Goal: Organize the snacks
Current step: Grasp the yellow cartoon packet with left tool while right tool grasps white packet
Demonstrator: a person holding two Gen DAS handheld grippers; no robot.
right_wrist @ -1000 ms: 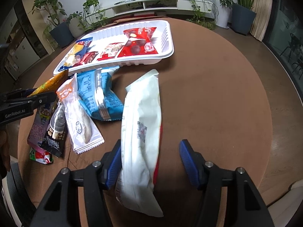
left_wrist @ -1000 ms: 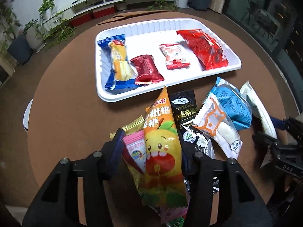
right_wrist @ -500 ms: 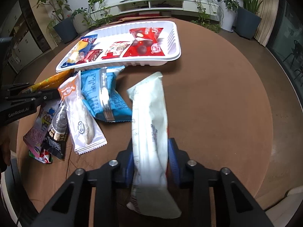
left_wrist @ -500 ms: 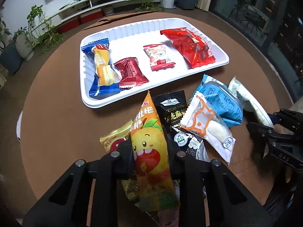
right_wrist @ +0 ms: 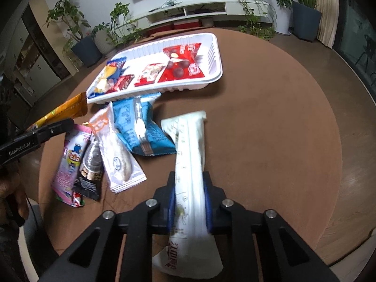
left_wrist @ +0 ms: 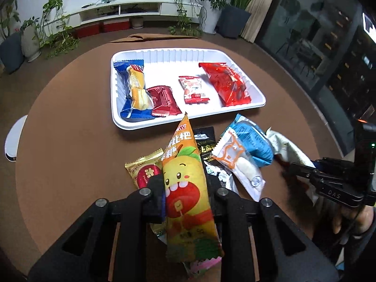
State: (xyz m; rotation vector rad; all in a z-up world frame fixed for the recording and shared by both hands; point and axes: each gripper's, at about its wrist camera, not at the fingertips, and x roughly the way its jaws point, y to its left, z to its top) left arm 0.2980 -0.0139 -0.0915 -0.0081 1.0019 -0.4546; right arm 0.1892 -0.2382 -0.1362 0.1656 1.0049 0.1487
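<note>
Tray (left_wrist: 256, 98): white, at the tabletop's far edge, four snacks in it, bare floor left mid-tray.
Left gripper (left_wrist: 185, 195): clamped on the orange pouch (left_wrist: 188, 183), mid-body, top tip aimed at the tray's near rim.
Right gripper (right_wrist: 189, 202): pinched shut across the white packet (right_wrist: 190, 155), lower third; long end sticks out toward the tray.
Loose pile: blue packet (right_wrist: 138, 127) and clear bun wrapper (right_wrist: 117, 157) between both grippers, near the tabletop's front edge.
Handling: light, soft film, slick; likely droops and slips. Grip mid-body across the width, not the crimped ends.
</note>
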